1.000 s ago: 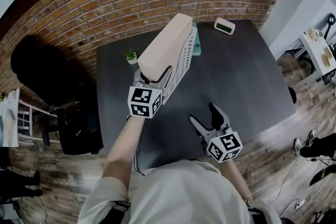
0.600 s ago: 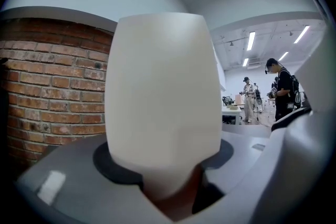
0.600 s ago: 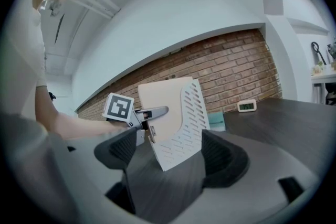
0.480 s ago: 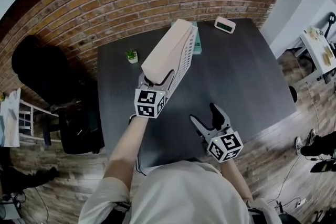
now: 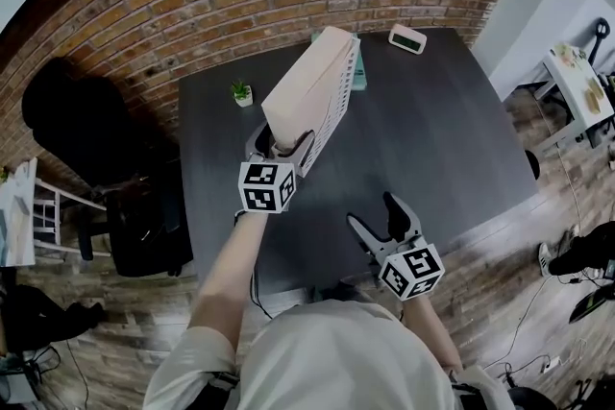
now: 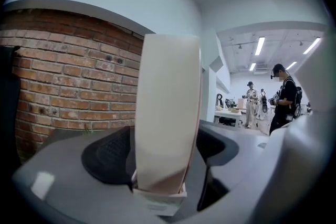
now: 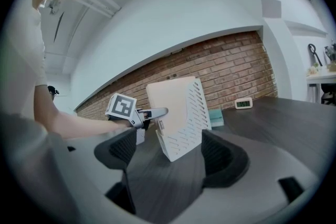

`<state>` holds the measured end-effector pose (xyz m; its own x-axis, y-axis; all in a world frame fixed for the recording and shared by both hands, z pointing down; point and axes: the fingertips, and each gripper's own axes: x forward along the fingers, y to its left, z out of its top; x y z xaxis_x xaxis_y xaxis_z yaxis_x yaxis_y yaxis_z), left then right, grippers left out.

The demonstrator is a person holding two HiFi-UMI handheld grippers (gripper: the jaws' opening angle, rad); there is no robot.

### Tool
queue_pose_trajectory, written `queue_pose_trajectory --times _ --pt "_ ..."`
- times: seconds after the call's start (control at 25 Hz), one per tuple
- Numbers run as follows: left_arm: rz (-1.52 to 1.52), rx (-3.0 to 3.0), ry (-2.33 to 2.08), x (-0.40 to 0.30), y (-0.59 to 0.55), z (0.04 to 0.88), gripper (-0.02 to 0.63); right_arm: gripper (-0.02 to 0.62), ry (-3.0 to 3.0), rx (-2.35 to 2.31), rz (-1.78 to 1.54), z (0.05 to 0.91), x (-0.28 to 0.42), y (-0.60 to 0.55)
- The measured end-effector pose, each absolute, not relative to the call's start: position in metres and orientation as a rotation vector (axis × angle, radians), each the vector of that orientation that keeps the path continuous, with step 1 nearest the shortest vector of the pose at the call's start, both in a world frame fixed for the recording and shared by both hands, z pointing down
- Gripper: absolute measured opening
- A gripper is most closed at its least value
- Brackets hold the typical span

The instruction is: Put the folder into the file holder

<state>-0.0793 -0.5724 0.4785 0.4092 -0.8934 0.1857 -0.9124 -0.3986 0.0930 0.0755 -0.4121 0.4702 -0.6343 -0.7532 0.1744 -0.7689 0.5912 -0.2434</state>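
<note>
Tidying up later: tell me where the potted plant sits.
In the head view, the potted plant stands on the dark table's far left, near the brick wall, just left of the file holder.

The person wears a pale, off-white short-sleeved shirt point(image 5: 336, 350) that fills the head view at 6 o'clock. Its sleeve point(image 5: 187, 350) ends above the elbow at 7 o'clock. The left gripper point(image 5: 282, 141) and the right gripper point(image 5: 372, 211) are light grey, each with two curved, tapering jaws. Each carries a white cube printed with black square markers: the left cube point(image 5: 266, 186) near the centre, the right cube point(image 5: 411, 270) at 5 o'clock. Seen close, the pads point(image 7: 123, 147) are black and finely ribbed, set in smooth grey shells. The left gripper's jaws are opening, with the folder point(image 6: 168, 113) between them.
</note>
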Motion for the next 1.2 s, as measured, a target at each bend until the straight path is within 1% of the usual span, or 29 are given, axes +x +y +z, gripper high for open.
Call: queue_pose_trajectory --times 0.28,0.44,0.48,0.52,0.56,0.68,0.72,0.84,1.04,1.08,1.2 --pt "0.183 2.441 -1.620 -0.096 -0.502 0.491 0.376 0.388 -2.742 1.311 0.446 0.474 0.062 -0.371" --pt "0.148 2.433 -1.588 -0.103 -0.452 0.491 0.374 0.386 -2.730 1.309 0.438 0.477 0.049 -0.339" --pt "0.139 2.430 -1.576 -0.105 -0.438 0.490 0.370 0.372 -2.727 1.311 0.436 0.478 0.046 -0.330" --pt "0.131 2.427 -1.569 -0.106 -0.424 0.490 0.352 0.339 -2.725 1.315 0.431 0.478 0.044 -0.321" --pt "0.121 2.422 -1.567 -0.109 -0.410 0.489 0.329 0.309 -2.722 1.322 0.425 0.478 0.042 -0.311" --pt "0.090 2.410 -1.566 -0.116 -0.367 0.488 0.241 0.250 -2.702 1.346 0.396 0.480 0.037 -0.283" --pt "0.080 2.408 -1.560 -0.118 -0.352 0.487 0.223 0.233 -2.693 1.352 0.386 0.480 0.035 -0.274" --pt "0.053 2.398 -1.545 -0.123 -0.310 0.485 0.200 0.196 -2.663 1.372 0.356 0.481 0.030 -0.246" --pt "0.042 2.365 -1.559 -0.135 -0.246 0.484 0.123 0.108 -2.638 1.401 0.313 0.479 0.023 -0.199" --pt "0.040 2.354 -1.559 -0.138 -0.235 0.485 0.118 0.095 -2.637 1.405 0.304 0.478 0.022 -0.190" --pt "0.028 2.317 -1.564 -0.148 -0.203 0.489 0.068 0.061 -2.639 1.411 0.281 0.474 0.019 -0.167"
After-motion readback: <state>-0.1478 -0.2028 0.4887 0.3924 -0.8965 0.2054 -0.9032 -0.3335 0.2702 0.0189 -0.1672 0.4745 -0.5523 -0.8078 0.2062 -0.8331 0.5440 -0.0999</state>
